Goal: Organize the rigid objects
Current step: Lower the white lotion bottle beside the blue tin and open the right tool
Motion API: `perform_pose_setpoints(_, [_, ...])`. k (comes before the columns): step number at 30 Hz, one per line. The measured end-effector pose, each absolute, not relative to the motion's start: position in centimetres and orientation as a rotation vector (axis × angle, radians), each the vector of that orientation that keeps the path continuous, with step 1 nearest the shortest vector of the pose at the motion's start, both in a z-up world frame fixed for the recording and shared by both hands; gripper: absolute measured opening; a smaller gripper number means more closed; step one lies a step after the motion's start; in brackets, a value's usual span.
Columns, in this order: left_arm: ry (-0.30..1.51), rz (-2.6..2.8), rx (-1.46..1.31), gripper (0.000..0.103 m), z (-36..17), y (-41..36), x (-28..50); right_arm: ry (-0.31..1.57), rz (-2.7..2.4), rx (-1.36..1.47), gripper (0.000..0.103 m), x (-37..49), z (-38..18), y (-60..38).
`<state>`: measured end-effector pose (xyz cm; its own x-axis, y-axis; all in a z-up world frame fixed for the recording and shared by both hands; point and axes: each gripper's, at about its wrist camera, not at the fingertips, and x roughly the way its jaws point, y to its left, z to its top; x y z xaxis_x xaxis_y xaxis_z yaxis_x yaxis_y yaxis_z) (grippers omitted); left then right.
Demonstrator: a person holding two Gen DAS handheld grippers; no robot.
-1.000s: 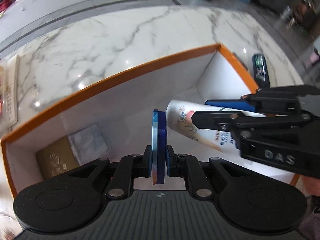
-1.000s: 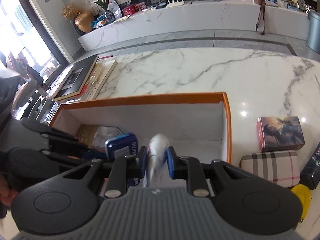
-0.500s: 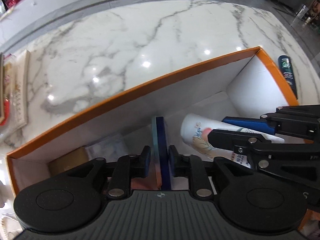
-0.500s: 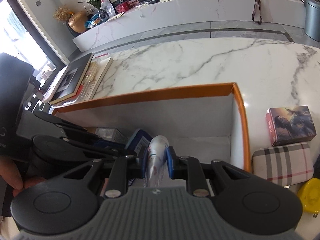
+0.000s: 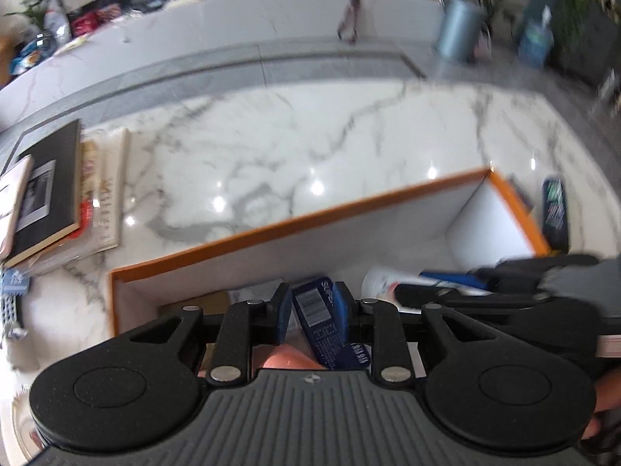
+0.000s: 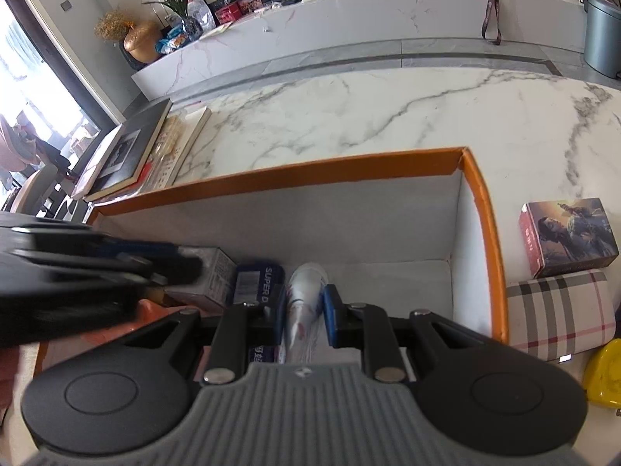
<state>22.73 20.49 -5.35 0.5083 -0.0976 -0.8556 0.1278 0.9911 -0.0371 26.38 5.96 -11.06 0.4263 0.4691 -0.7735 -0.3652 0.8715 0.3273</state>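
While the left gripper (image 5: pixel 312 310) opens its jaws around a blue tin (image 5: pixel 324 326) standing tilted inside the orange-rimmed box (image 6: pixel 479 209), the right gripper (image 6: pixel 304 310) holds a white tube (image 6: pixel 304 295) pinched between narrow jaws just beside it. The tin leans between the parting pads and seems to be loose; it may topple flat or slide against the tube if the left gripper catches its edge. The two tools work close together over the same end of the box, and a knock between them could jar the tube from its grip. A silver-grey carton (image 6: pixel 211 272) sits at the tin's far side, leaving little room there; the box's right half lies bare. Outside on the marble table (image 6: pixel 349 116) wait a picture-printed box (image 6: pixel 568 235), a plaid case (image 6: pixel 559 314), a yellow object (image 6: pixel 605 372) and a stack of books (image 6: pixel 124 151), all well apart from the grippers.
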Motion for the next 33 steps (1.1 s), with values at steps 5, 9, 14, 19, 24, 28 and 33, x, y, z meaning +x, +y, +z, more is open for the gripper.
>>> perform_pose_setpoints(5, [0.994,-0.124,-0.057,0.03,-3.5,22.0,19.4,1.032,0.524,0.114,0.021,26.5,-11.4,6.4])
perform_pose_setpoints(9, [1.055,-0.112,-0.102,0.03,-5.1,22.6,17.6,1.12,0.51,0.1,0.022,26.8,-11.8,6.5])
perform_pose_setpoints(14, [1.121,-0.099,-0.117,0.03,-8.2,22.1,17.2,1.18,0.505,0.022,0.022,26.5,-12.5,7.4])
perform_pose_setpoints(19, [1.18,-0.049,-0.163,0.03,-10.3,22.8,18.1,1.184,0.512,0.005,0.022,27.1,-12.8,7.7])
perform_pose_setpoints(24, [1.231,-0.002,-0.17,0.03,-11.1,23.0,19.1,1.193,0.493,0.061,0.022,28.2,-13.0,7.9])
perform_pose_setpoints(28, [1.239,0.022,-0.151,0.03,-11.4,22.9,19.3,1.18,0.46,0.12,0.023,28.6,-13.2,8.0])
perform_pose_setpoints(33, [1.231,0.061,-0.141,0.028,-11.6,23.0,19.1,1.201,0.485,0.096,0.03,29.0,-13.7,8.5])
